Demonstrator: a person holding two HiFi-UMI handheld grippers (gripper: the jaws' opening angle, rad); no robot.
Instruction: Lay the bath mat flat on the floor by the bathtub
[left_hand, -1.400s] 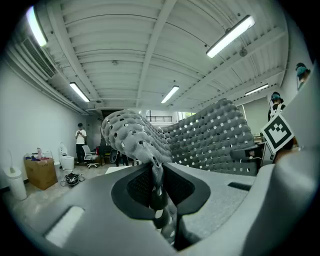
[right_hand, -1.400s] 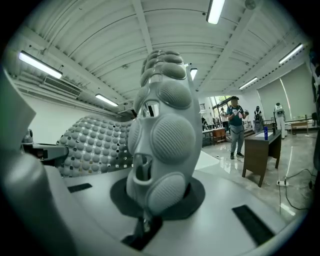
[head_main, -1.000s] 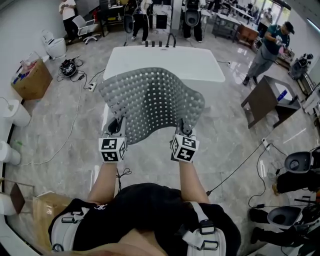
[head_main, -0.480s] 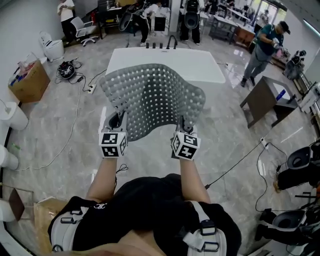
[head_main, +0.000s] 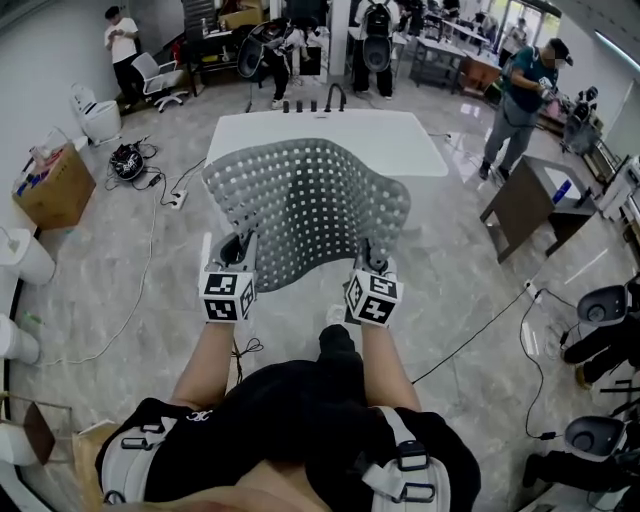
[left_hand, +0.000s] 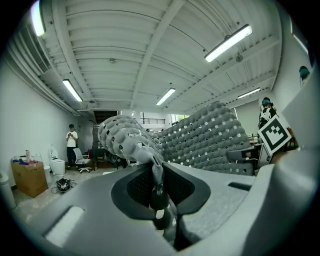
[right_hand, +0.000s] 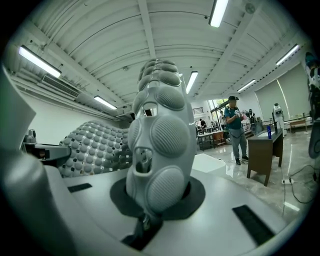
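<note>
In the head view we hold the mat (head_main: 310, 200) up in the air, arched between us and the tub (head_main: 400, 140) and clear of the floor (head_main: 130, 270). The left gripper (head_main: 236, 252) and right gripper (head_main: 368, 256) each take one near corner. Only the gripper views show the bite: our left jaws pinch a thin fold of the mat's edge, and our right jaws are almost closed on a knobbly corner that rears up. Only the head view shows the mat's whole sag.
</note>
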